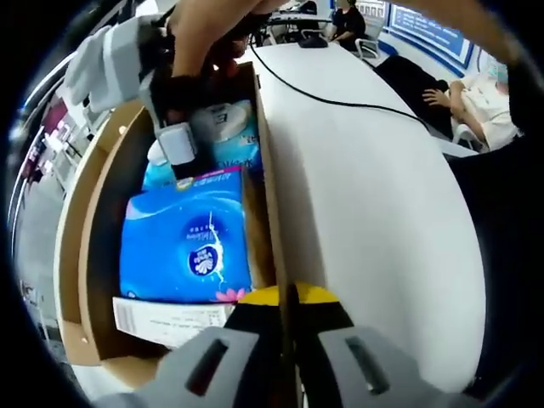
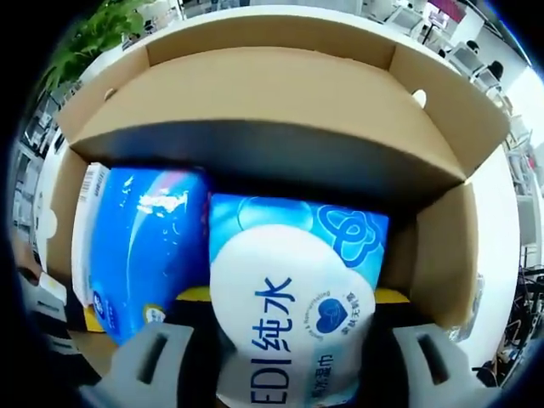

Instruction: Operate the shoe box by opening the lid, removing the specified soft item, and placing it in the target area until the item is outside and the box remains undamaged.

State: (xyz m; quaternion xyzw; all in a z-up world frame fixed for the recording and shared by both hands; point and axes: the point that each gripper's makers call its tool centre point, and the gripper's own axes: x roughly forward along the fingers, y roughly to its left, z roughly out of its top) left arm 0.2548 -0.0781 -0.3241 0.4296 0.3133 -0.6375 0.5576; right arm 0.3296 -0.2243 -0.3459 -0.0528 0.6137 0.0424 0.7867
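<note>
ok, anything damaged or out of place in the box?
Nothing stands out. The cardboard shoe box is open with no visible tears. The blue tissue pack lies flat inside it, and the right gripper straddles the light-blue wipes pack, jaws wide.

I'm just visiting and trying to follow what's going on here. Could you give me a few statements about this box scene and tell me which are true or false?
1. The cardboard box is open. True.
2. The box holds only shoes. False: it holds soft packs, a dark blue pack and a light blue wipes pack.
3. The right gripper has its jaws either side of the wipes pack. True.
4. The box stands on a green table. False: the table is white.
5. The left gripper holds the dark blue pack. False: its jaws are at the box wall.
</note>
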